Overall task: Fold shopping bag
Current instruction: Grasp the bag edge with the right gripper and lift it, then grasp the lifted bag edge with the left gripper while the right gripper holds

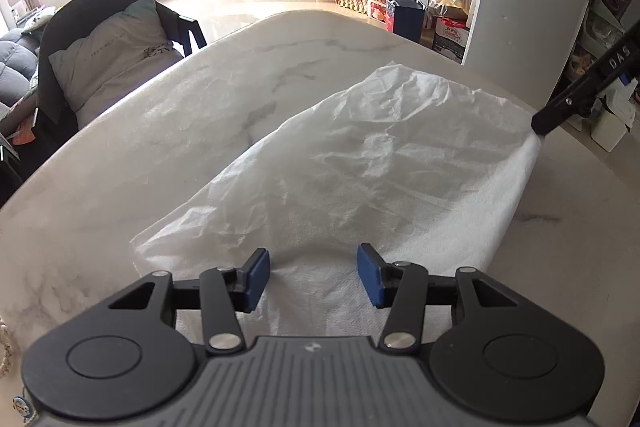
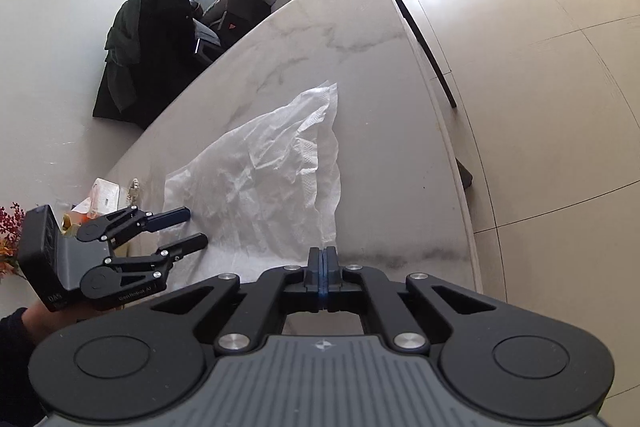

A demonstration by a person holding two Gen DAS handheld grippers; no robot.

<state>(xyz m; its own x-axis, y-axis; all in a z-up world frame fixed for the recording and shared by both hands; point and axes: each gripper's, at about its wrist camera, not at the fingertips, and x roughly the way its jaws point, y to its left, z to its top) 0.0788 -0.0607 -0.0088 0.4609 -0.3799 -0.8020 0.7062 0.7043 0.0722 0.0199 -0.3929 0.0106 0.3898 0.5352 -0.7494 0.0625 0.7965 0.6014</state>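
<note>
Blue pads of the left gripper stand apart over the near edge of the shopping bag, gripping nothing. The bag lies crumpled and flat on the marble surface. At the bag's right edge the right gripper is closed; whether any fabric is pinched between its pads I cannot tell. If it holds only a thin sliver, the light, creased material may slip out as the fold is lifted, or drag the whole bag sideways. Beyond the bag the surface is bare. A tissue pack sits just beside the bag's near-left corner, and the surface's rounded rim runs near the bag's right edge, so a wide sweep that way has little room.
</note>
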